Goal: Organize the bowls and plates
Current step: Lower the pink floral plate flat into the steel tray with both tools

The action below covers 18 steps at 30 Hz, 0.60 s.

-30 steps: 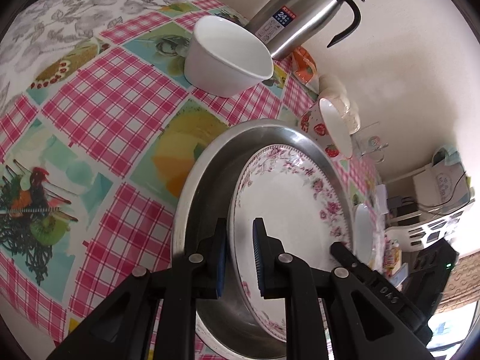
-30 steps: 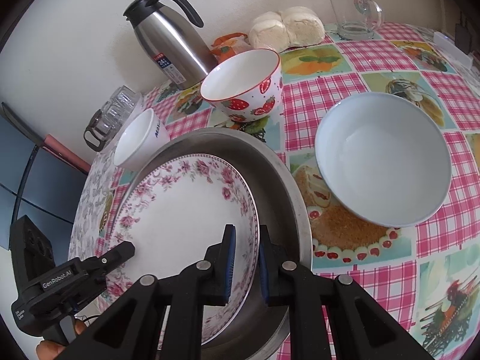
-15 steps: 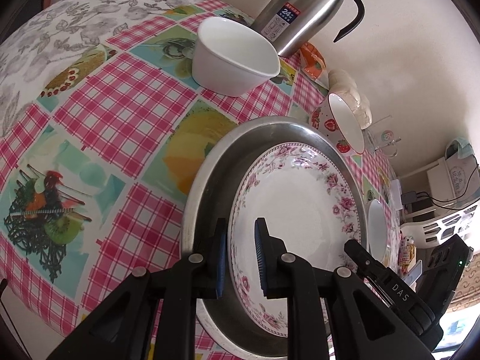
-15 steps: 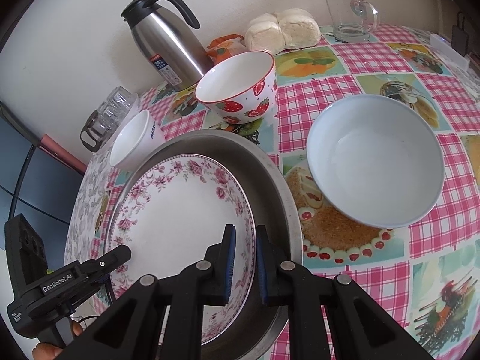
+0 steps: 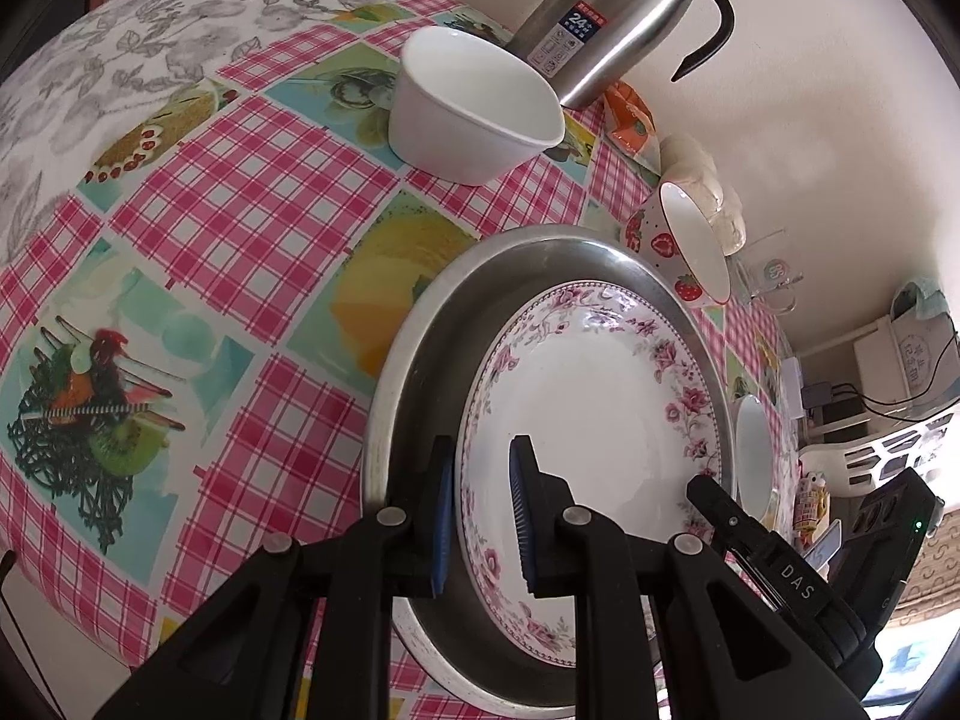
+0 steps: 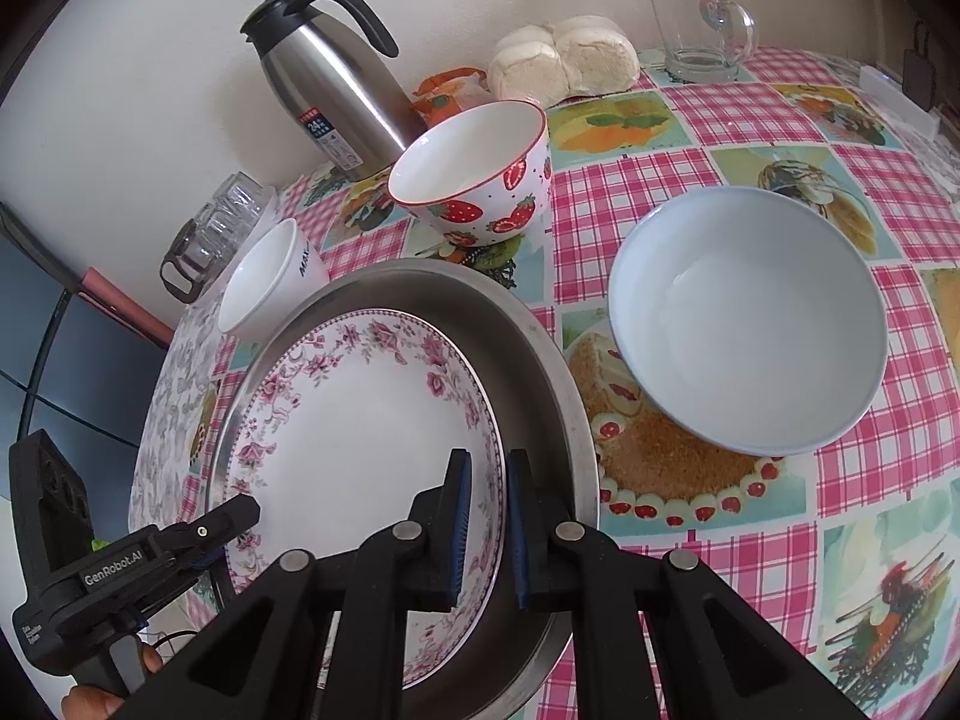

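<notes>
A white plate with a pink flower rim (image 5: 600,408) (image 6: 360,420) lies inside a round steel pan (image 5: 420,372) (image 6: 540,360). My left gripper (image 5: 480,504) straddles the plate's near rim, jaws slightly apart. My right gripper (image 6: 486,516) straddles the opposite rim the same way. A strawberry bowl (image 6: 474,180) (image 5: 690,252), a wide pale blue bowl (image 6: 750,324) and a small white bowl (image 5: 474,108) (image 6: 264,282) stand on the checked cloth around the pan.
A steel thermos jug (image 6: 336,84) (image 5: 618,18) stands by the wall. Bread rolls (image 6: 564,63), a glass mug (image 6: 702,30) and upturned glasses (image 6: 210,228) sit at the back. The table edge (image 5: 60,600) is near on the left.
Both grippers have drawn back a little and their jaws have widened slightly at the plate's rim. The plate has settled lower in the pan.
</notes>
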### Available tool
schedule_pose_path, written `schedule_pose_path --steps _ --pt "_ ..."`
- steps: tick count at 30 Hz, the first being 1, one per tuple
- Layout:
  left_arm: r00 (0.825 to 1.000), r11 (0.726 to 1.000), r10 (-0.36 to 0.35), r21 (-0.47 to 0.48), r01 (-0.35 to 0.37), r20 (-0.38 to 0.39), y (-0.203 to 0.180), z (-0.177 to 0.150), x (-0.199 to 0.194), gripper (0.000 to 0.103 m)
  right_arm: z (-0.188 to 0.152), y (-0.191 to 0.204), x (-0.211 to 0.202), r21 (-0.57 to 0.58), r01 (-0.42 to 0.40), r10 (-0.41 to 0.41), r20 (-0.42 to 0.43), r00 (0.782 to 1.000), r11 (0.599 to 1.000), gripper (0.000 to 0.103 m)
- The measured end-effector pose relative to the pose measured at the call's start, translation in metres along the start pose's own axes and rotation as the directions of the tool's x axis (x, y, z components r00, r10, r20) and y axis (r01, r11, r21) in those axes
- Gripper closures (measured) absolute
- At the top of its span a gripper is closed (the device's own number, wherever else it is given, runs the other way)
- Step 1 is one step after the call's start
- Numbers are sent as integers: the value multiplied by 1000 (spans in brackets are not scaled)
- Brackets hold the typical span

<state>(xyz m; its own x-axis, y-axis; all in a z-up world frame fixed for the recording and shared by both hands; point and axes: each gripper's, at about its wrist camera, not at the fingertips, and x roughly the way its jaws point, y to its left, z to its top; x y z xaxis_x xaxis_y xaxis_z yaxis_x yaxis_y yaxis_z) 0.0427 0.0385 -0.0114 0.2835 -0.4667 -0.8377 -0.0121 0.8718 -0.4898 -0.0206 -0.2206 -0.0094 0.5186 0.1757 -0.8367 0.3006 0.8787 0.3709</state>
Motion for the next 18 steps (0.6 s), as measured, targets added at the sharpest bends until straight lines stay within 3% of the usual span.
schedule_pose_path --steps 10,15,18 --pt "1000 1000 9 -9 -9 3 0 -1 -2 85 0 2 2 -12 3 -3 -11 1000 1000 91" --pt "997 994 80 72 -80 5 -15 -5 -2 82 0 3 2 -15 10 -11 -15 1000 1000 91" --pt "993 985 117 129 -119 24 -26 -8 -3 75 0 2 5 -16 16 -17 -24 1000 1000 90"
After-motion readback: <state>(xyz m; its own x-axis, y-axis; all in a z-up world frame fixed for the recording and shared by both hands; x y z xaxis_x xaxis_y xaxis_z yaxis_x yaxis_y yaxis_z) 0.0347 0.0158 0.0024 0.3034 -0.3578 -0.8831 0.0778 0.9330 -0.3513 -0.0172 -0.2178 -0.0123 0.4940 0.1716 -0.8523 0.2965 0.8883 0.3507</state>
